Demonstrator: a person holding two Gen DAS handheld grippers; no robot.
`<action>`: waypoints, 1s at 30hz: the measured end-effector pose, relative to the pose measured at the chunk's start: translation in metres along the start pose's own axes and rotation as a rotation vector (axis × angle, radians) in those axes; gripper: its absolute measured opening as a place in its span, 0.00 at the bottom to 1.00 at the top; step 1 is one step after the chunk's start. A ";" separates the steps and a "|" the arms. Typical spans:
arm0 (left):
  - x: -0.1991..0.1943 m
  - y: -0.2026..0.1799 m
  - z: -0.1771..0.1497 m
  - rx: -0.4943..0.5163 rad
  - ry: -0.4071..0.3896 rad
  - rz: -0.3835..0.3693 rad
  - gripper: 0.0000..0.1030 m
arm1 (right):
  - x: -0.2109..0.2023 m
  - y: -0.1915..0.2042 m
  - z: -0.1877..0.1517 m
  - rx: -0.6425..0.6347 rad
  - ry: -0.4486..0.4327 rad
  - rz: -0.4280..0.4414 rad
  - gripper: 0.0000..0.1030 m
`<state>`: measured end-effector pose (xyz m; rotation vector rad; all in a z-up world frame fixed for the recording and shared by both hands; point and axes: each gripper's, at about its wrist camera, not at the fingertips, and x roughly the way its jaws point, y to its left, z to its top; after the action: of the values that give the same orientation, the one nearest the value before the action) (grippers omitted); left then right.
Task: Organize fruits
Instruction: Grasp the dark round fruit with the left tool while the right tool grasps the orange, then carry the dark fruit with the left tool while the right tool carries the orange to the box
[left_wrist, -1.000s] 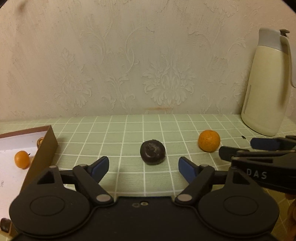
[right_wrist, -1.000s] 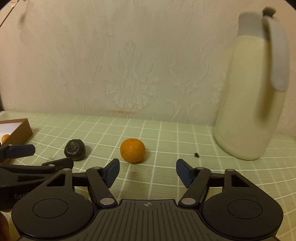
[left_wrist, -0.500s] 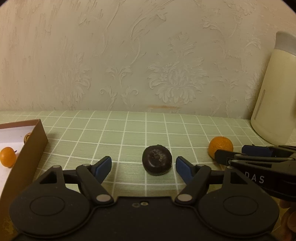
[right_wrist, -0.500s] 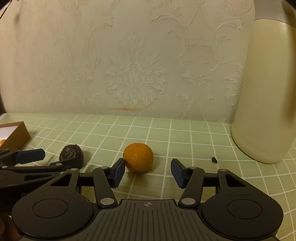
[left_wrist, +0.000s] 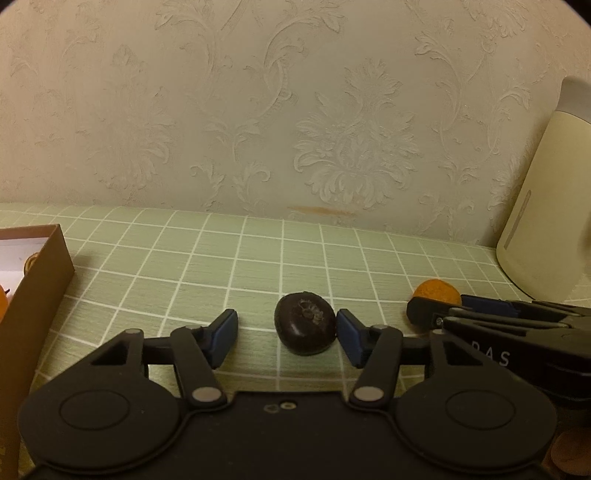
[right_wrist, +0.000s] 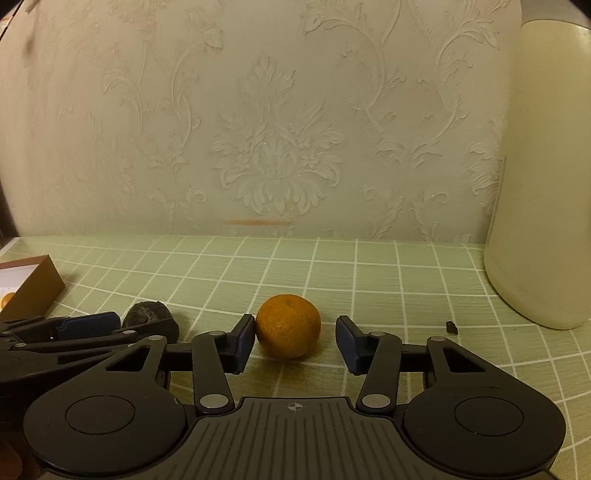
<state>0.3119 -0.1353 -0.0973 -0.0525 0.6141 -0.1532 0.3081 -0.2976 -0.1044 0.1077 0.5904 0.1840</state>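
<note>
A dark, round fruit (left_wrist: 304, 328) lies on the green checked tablecloth (left_wrist: 258, 266). It sits between the blue pads of my left gripper (left_wrist: 286, 336), whose jaws are closing: the right pad touches the fruit, the left pad stands off with a gap. An orange mandarin (right_wrist: 288, 325) lies between the pads of my right gripper (right_wrist: 295, 341), also closing: the left pad is against the peel, the right pad is apart. Each view shows the other gripper's fingers (left_wrist: 487, 302) (right_wrist: 88, 325) from the side. Both fruits rest on the cloth.
A brown cardboard box (left_wrist: 40, 280) stands at the left with small orange fruits (left_wrist: 29, 262) inside. A tall cream jug (right_wrist: 543, 184) stands at the right, close to the patterned wall (right_wrist: 277, 147). A small dark speck (right_wrist: 451, 328) lies right of the mandarin.
Both grippers have moved forward and slightly down, so each fruit now lies between the pads. Both pairs of jaws have narrowed. The fruits have not moved.
</note>
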 end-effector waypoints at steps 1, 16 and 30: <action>0.000 0.000 0.000 0.000 0.001 0.001 0.48 | 0.000 0.000 0.000 -0.002 0.000 -0.001 0.46; 0.003 -0.007 0.002 0.047 0.010 -0.029 0.25 | 0.007 0.003 0.001 0.006 0.017 0.014 0.39; -0.034 -0.007 0.015 0.081 0.007 -0.045 0.25 | -0.018 0.000 0.012 0.035 -0.005 0.002 0.37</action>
<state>0.2920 -0.1370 -0.0649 0.0123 0.6139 -0.2216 0.3003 -0.3016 -0.0848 0.1423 0.5889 0.1758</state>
